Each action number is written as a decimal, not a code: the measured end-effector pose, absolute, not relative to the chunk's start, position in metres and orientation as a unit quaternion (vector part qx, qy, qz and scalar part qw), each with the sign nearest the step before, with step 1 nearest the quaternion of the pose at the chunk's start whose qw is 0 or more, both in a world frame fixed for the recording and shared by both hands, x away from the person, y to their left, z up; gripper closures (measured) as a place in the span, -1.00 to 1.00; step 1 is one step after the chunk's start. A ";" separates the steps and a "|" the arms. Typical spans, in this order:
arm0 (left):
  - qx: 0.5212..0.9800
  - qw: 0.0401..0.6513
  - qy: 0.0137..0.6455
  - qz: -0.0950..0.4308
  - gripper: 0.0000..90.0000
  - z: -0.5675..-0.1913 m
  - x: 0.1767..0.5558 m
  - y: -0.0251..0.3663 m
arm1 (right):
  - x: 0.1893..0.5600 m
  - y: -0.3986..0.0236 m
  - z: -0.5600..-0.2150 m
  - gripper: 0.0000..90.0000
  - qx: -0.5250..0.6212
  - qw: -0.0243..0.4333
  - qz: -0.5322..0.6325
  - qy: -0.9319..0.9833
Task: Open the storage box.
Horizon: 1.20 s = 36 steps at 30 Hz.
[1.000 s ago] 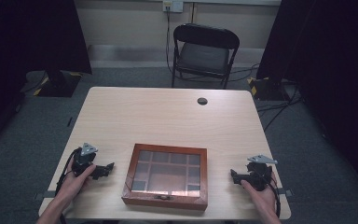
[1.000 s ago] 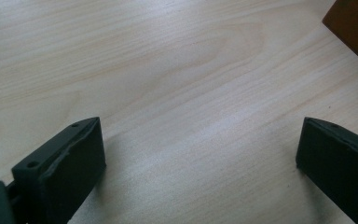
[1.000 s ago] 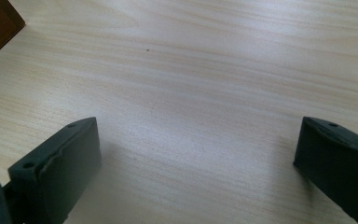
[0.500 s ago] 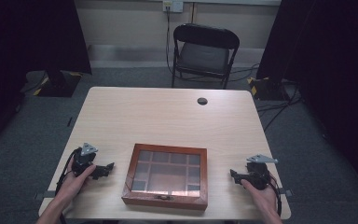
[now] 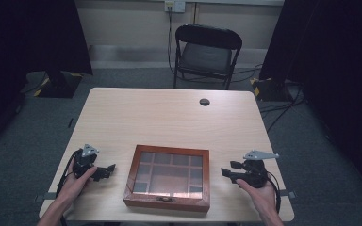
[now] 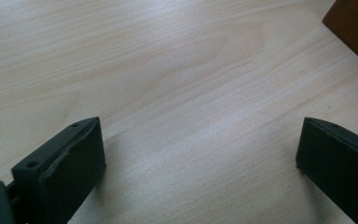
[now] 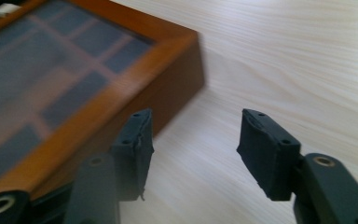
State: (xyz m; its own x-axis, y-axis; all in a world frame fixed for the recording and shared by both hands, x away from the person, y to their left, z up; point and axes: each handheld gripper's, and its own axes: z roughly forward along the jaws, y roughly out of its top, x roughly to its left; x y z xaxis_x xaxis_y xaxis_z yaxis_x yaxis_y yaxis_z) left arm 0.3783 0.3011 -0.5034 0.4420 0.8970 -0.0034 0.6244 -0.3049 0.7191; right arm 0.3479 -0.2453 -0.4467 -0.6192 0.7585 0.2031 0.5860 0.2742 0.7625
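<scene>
A wooden box (image 5: 168, 176) with a glass lid and several dark compartments lies closed near the table's front edge, a small clasp on its near side. My left gripper (image 5: 108, 170) rests on the table to the box's left, open, with bare wood between its jaws; a corner of the box (image 6: 354, 28) shows at upper right. My right gripper (image 5: 227, 172) sits to the box's right, open and empty, close to the box's corner (image 7: 186, 60) without touching it.
The light wooden table (image 5: 169, 117) has a dark round grommet (image 5: 204, 101) near its far edge. A black folding chair (image 5: 206, 54) stands behind the table. Cables and black curtains lie around on the grey floor.
</scene>
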 end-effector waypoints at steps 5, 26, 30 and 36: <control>0.782 0.333 0.487 0.205 -0.99 -0.503 0.378 0.301 | 0.343 -0.219 -0.434 0.14 0.378 0.075 0.448 0.807; 0.781 0.333 0.487 0.205 -0.99 -0.503 0.378 0.301 | 0.316 -0.101 -0.434 0.66 0.204 -0.053 0.459 0.863; 0.781 0.332 0.487 0.205 -0.99 -0.503 0.378 0.301 | 0.314 -0.093 -0.438 0.67 0.195 -0.061 0.455 0.867; 0.781 0.333 0.487 0.205 -0.99 -0.503 0.378 0.301 | 0.312 -0.084 -0.445 0.70 0.179 -0.070 0.448 0.873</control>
